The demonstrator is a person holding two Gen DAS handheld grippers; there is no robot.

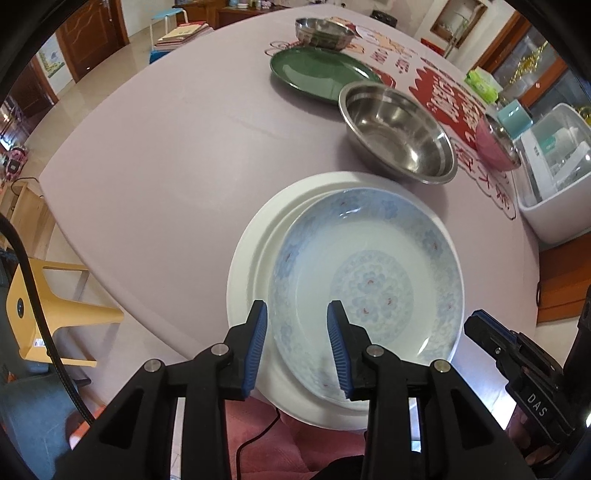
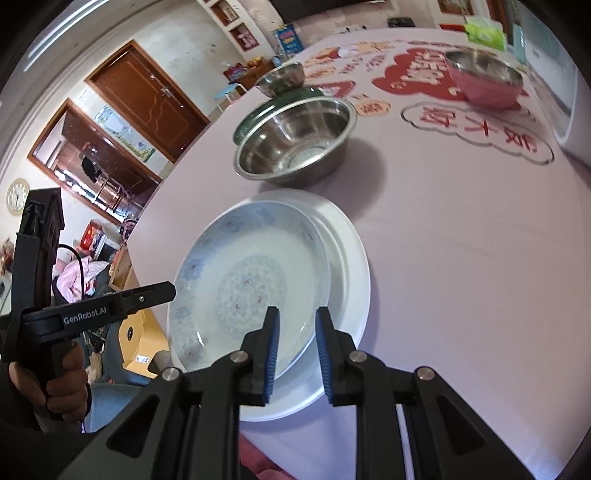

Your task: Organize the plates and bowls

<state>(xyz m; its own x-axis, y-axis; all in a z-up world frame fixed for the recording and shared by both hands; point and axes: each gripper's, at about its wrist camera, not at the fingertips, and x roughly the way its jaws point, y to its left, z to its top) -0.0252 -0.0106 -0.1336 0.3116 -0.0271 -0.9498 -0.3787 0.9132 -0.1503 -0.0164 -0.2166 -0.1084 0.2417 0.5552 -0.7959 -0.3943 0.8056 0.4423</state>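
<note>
Left gripper [image 1: 297, 347] angled steeply down, jaws slightly parted astride patterned plate [image 1: 369, 273] rim, lower centre. Right gripper [image 2: 295, 350] likewise, pads apparently clear.

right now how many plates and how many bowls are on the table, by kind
Plates: 3 – plain white round plate, blue floral china plate resting on it, dark green round plate
Steel bowls: 2 – large one, smaller far one
Pink bowl with steel lining: 1
Total: 6
</note>
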